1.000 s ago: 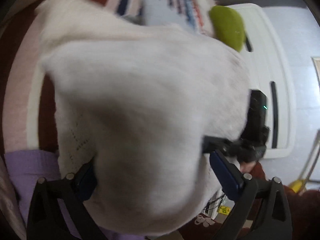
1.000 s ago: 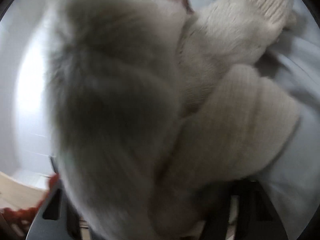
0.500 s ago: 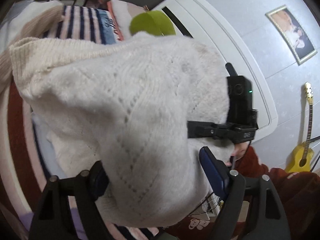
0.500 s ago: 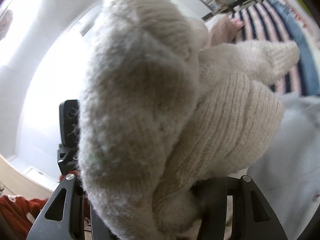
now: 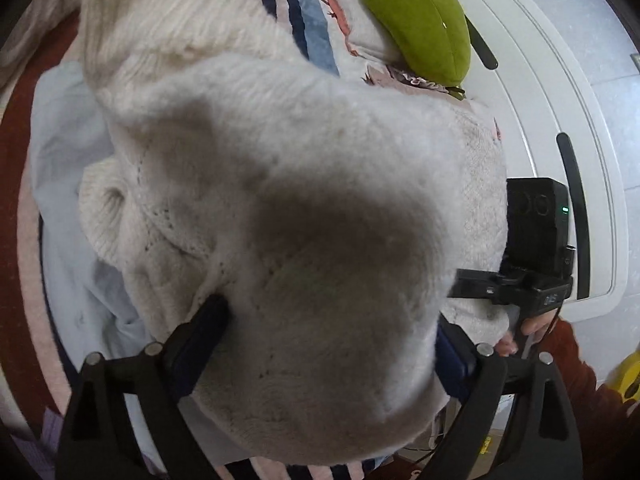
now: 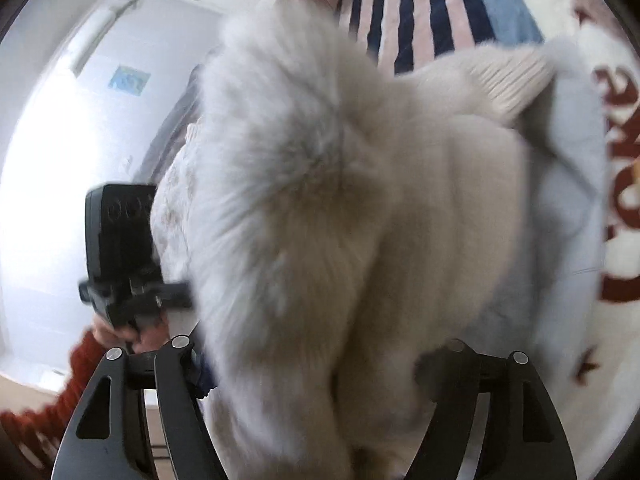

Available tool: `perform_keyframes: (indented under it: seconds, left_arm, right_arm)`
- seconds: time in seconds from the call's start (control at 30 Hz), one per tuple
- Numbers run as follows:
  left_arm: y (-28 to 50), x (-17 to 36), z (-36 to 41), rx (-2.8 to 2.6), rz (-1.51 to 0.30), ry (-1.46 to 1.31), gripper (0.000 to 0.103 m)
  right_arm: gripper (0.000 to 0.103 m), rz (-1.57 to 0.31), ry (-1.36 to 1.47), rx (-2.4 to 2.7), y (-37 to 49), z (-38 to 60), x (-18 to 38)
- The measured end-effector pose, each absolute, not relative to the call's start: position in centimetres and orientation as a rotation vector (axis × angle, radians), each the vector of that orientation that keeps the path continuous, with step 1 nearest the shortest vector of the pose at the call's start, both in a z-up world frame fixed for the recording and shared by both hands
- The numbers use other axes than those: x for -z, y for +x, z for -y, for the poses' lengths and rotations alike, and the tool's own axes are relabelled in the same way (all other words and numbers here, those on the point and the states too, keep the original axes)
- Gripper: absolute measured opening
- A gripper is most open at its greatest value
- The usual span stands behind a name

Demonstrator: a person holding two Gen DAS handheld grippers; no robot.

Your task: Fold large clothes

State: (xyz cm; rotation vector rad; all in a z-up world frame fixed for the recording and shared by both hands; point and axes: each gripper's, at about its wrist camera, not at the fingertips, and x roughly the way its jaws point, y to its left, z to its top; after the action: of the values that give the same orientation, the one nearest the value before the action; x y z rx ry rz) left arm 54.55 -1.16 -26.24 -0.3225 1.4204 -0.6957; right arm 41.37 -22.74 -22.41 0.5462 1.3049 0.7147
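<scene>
A fluffy cream knit sweater (image 5: pixel 320 200) is bunched into a thick wad that fills the left wrist view. My left gripper (image 5: pixel 330 340) is shut on it: both blue pads dent the fabric, though the jaws are opening. In the right wrist view the same sweater (image 6: pixel 340 200) hangs blurred between the fingers of my right gripper (image 6: pixel 316 364). Those jaws are opening, and the left blue pad (image 6: pixel 200 372) stands bare beside the fabric. A ribbed cuff (image 6: pixel 516 76) sticks out at the upper right. Both fingertips are hidden by the knit.
Under the sweater are a pale blue garment (image 5: pixel 68 140) and a striped blanket (image 5: pixel 296 8) on the bed. A green cushion (image 5: pixel 420 24) lies against the white headboard (image 5: pixel 560 100). A hand in a red sleeve (image 5: pixel 532 324) holds the other gripper. White bedding with red lettering (image 6: pixel 620 200) lies right.
Both grippers have swung sideways over the bed with the sweater between them. The right gripper's fingers stand wider apart than half a second ago; the sweater is blurred from motion.
</scene>
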Motion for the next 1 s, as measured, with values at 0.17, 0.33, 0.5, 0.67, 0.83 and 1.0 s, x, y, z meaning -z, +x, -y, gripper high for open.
perform_keyframes:
  seconds: [0.17, 0.33, 0.5, 0.67, 0.83, 1.0]
  left_arm:
    - [55.6, 23.5, 0.9, 0.713, -1.414, -0.324, 0.093]
    - [58.8, 19.9, -2.5, 0.658, -1.265, -0.400, 0.102]
    - [63.4, 23.5, -0.1, 0.699, -1.378, -0.461, 0.102]
    - [62.6, 26.3, 5.1, 0.879, -1.497, -0.483, 0.101]
    - [61.0, 23.3, 6.6, 1.040, -1.421, -0.594, 0.098]
    - [61.1, 18.9, 9.7, 1.190, -1.355, -0.568, 0.098]
  right_arm:
    - [0.076, -1.290, 0.436, -0.695, 38.8, 26.5, 18.3]
    - [0.075, -1.265, 0.464, -0.678, 37.6, 28.4, 17.5]
    - [0.057, -1.278, 0.474, -0.649, 38.2, 27.2, 19.0]
    - [0.039, -1.239, 0.446, -0.639, 40.7, 25.8, 19.2]
    - [0.030, -1.216, 0.426, -0.624, 40.9, 25.9, 17.8]
    - [0.028, -1.160, 0.400, -0.621, 39.5, 27.6, 13.2]
